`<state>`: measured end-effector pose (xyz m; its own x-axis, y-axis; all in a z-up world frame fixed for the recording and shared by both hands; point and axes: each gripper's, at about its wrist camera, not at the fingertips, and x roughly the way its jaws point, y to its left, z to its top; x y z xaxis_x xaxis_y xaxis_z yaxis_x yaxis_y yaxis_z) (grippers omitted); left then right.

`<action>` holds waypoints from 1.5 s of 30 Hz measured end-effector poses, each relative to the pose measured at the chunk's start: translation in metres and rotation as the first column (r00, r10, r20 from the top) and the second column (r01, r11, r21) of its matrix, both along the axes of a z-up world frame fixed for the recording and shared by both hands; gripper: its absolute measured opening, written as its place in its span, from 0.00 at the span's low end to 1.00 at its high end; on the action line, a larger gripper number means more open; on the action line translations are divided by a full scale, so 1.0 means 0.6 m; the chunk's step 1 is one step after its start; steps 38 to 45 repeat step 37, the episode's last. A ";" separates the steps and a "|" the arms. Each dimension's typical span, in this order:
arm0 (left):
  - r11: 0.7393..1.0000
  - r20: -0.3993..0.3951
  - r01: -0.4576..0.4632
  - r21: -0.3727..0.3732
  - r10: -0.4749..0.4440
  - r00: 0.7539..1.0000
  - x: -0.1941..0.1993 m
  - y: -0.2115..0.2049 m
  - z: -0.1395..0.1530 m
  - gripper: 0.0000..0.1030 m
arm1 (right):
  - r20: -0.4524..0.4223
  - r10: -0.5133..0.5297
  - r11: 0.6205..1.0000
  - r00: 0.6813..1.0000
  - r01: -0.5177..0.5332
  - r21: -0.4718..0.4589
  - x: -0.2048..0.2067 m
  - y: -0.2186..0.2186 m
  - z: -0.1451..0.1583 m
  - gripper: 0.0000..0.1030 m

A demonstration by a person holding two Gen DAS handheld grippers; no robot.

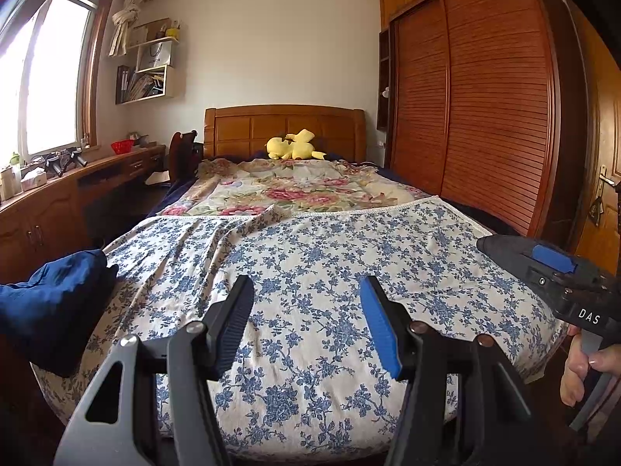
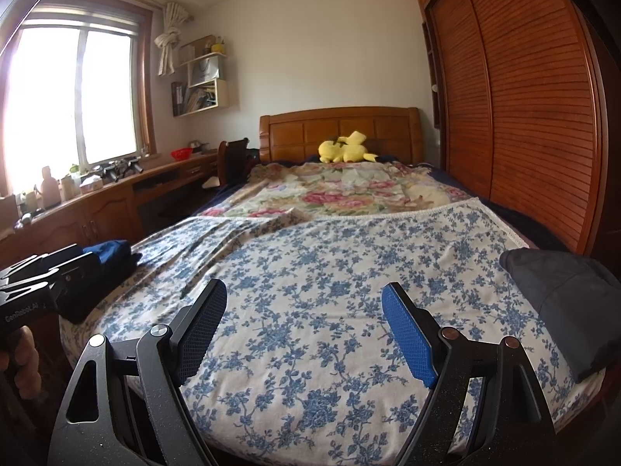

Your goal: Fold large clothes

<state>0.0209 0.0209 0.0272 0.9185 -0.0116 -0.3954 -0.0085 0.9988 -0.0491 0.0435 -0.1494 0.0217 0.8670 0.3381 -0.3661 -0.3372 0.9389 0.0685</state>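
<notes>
Bedroom, seen from the foot of a bed (image 1: 310,419); both grippers hover above its near end, side by side, pointing toward the wooden headboard (image 1: 285,128). A blue-and-white floral sheet (image 1: 330,272) covers the near half of the mattress, its lace edge lying across a pink floral quilt (image 1: 287,186) farther up; a yellow plush toy (image 1: 293,145) rests against the headboard.

The left gripper (image 1: 306,318) has its fingers (image 1: 233,322) parted with nothing between them, only the sheet showing in the gap; the right gripper (image 2: 302,330) likewise stands released, its fingers (image 2: 407,334) spread wider and empty. In the left wrist view the right gripper's body shows at the right edge, a hand (image 1: 582,365) wrapped round its trigger; in the right wrist view the left gripper's body sits at the left edge.

Two pieces of clothing lie on the bed: a dark blue garment (image 1: 54,303) bunched at the near left corner, just beside the left gripper, and a dark grey garment (image 2: 562,303) at the near right corner, beside the right gripper; neither is touched by any fingers.

A worktop (image 2: 116,190) under the window (image 2: 73,93) along the left wall carries bottles, a red bowl (image 2: 181,153) and small clutter; a slatted wooden wardrobe (image 1: 473,116) fills the right wall.
</notes>
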 end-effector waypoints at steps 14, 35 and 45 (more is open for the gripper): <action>1.000 -0.005 -0.003 0.000 0.003 1.000 0.000 0.001 0.002 0.55 | 0.003 -0.003 1.000 1.000 0.003 -0.003 -0.001 -0.003 -0.001 0.82; 1.000 -0.005 -0.003 -0.001 0.003 1.000 0.000 0.002 -0.001 0.55 | 0.002 0.000 1.000 1.000 0.000 -0.005 0.001 -0.005 0.002 0.82; 1.000 -0.005 -0.003 -0.001 0.003 1.000 -0.001 0.002 -0.002 0.55 | 0.001 0.001 1.000 1.000 -0.001 -0.004 0.000 -0.004 0.002 0.82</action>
